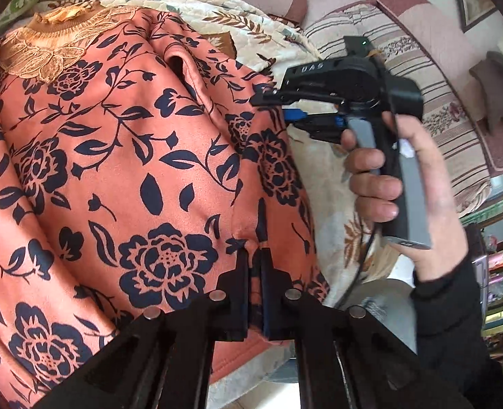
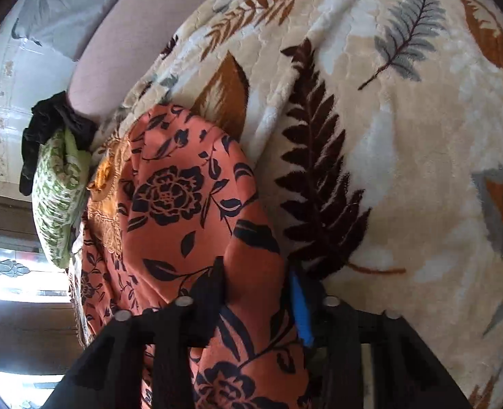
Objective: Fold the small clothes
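The top (image 1: 122, 156) lies spread on the blanket (image 1: 217, 17), its collar (image 1: 57, 24) at the far left end. The left gripper (image 1: 253, 255) sits at the near edge of the top, fingers pressed together on a pinch of its cloth. To the right, over the top's far right edge, is the right gripper (image 1: 278, 109), with the hand (image 1: 397, 177) behind it on the handle. In the right wrist view the right gripper (image 2: 256, 279) has a fold of the top (image 2: 197, 204) between its fingers, the blanket (image 2: 404, 136) to the right and beyond. A cushion (image 2: 59, 197) lies left of the collar (image 2: 105, 177), with a dark cloth (image 2: 53, 119) on its far end.
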`<action>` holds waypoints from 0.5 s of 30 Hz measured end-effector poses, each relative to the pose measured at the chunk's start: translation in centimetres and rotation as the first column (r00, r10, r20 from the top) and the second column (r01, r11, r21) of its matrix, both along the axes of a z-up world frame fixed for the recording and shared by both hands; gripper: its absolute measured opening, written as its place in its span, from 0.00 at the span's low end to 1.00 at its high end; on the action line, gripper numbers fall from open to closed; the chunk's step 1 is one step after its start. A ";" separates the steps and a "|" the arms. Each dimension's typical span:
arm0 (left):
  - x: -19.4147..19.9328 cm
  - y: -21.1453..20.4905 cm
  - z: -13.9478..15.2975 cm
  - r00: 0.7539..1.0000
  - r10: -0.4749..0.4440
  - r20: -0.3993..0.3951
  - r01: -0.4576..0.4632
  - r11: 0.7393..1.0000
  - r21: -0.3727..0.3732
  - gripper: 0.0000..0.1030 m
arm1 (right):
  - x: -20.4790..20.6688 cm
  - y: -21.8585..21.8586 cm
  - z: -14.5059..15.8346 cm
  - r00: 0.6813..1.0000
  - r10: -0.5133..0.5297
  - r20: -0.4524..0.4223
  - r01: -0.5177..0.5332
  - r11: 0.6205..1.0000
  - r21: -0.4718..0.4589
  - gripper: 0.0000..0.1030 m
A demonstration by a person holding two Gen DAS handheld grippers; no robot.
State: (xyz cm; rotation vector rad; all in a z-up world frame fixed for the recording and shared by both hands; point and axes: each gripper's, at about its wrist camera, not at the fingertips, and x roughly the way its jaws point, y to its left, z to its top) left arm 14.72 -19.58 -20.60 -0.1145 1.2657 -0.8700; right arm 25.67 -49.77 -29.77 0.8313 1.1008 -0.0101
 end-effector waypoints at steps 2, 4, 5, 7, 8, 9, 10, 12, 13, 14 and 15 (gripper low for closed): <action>-0.3 1.6 2.0 1.000 0.022 0.014 -0.021 0.997 -0.068 0.05 | -0.4 0.4 0.7 1.000 0.001 0.029 -0.001 1.000 0.014 0.10; -0.8 3.6 4.3 0.998 0.050 0.043 -0.044 0.991 -0.124 0.05 | -1.6 0.7 3.6 0.990 -0.002 0.138 0.000 1.000 0.016 0.09; -0.9 4.6 5.3 0.997 0.061 0.052 -0.053 0.987 -0.149 0.05 | -2.2 1.2 5.5 0.982 0.005 0.188 -0.004 1.000 -0.005 0.09; -1.2 7.2 6.9 0.995 0.086 0.049 -0.074 0.975 -0.210 0.05 | -2.8 3.3 9.7 0.954 0.058 0.294 -0.044 0.997 -0.056 0.09; -1.5 8.6 7.7 0.994 0.095 0.051 -0.080 0.968 -0.238 0.05 | -2.8 5.1 11.6 0.939 0.102 0.328 -0.072 0.992 -0.101 0.09; -1.9 9.8 8.3 0.992 0.109 0.065 -0.089 0.964 -0.252 0.05 | -2.5 7.2 13.4 0.927 0.144 0.347 -0.098 0.984 -0.147 0.09; -2.0 11.2 8.8 0.989 0.127 0.080 -0.103 0.963 -0.248 0.05 | -2.1 9.5 14.9 0.912 0.191 0.362 -0.133 0.975 -0.178 0.09; -2.1 14.1 8.9 0.981 0.170 0.089 -0.146 0.963 -0.227 0.05 | -0.8 14.4 16.6 0.884 0.290 0.366 -0.224 0.951 -0.214 0.09; -2.1 15.8 8.7 0.974 0.201 0.100 -0.177 0.961 -0.211 0.05 | -0.1 16.8 16.8 0.874 0.331 0.356 -0.263 0.938 -0.227 0.09; -1.8 17.6 8.3 0.967 0.231 0.112 -0.208 0.960 -0.186 0.05 | 0.7 19.2 16.6 0.862 0.369 0.347 -0.299 0.924 -0.239 0.09; -1.7 19.0 7.6 0.960 0.257 0.112 -0.238 0.958 -0.161 0.05 | 1.5 21.4 16.1 0.851 0.403 0.337 -0.332 0.910 -0.249 0.09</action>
